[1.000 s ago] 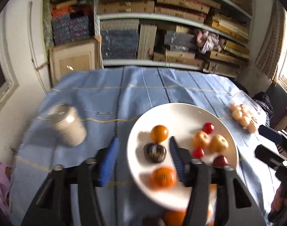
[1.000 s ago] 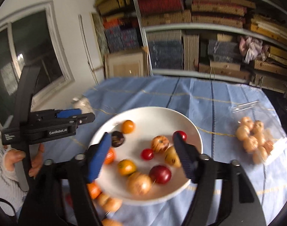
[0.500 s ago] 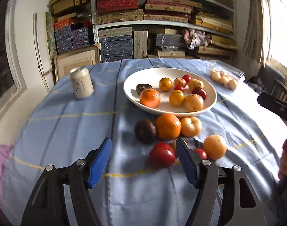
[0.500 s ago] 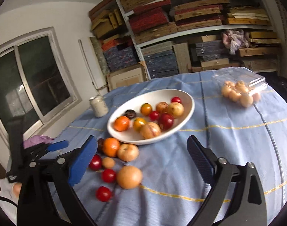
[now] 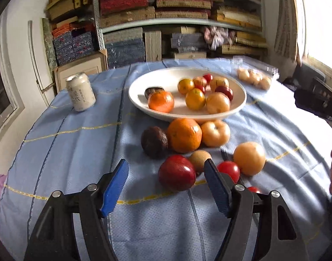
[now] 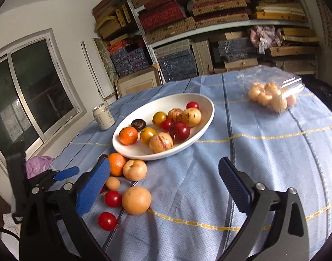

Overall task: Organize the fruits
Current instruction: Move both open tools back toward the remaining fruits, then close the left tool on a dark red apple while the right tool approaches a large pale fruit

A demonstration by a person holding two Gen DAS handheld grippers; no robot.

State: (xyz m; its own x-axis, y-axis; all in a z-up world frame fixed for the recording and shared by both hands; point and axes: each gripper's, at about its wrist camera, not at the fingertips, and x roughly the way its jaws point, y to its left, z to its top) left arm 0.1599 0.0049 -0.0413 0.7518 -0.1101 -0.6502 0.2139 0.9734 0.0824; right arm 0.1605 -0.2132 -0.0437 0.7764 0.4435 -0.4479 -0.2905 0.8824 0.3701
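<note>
A white plate (image 5: 166, 74) (image 6: 211, 108) holds several fruits in mixed colours. On the blue cloth in front of it lie loose fruits: an orange (image 5: 184, 134), a dark fruit (image 5: 154, 142), a pale apple (image 5: 216, 132), a red apple (image 5: 176, 173), a tomato (image 5: 229, 170) and a round yellow fruit (image 5: 249, 158) (image 6: 136, 200). My left gripper (image 5: 166, 164) is open, and the red apple sits just ahead between its fingers, untouched. My right gripper (image 6: 165, 163) hangs over bare cloth right of the loose fruits. Its jaws are opening and hold nothing.
A pale drink can (image 5: 80, 94) (image 6: 103, 116) stands left of the plate. At the far right lies a clear plastic box (image 5: 254, 78) (image 6: 272, 95) of pale fruits. Packed shelves rise behind the table, a window is at the left, and a purple bag (image 6: 38, 165) lies by the left edge.
Both grippers drew back from above the plate and sank toward the cloth, bringing the loose fruits into view. Both pairs of jaws spread wider, the right one most.
</note>
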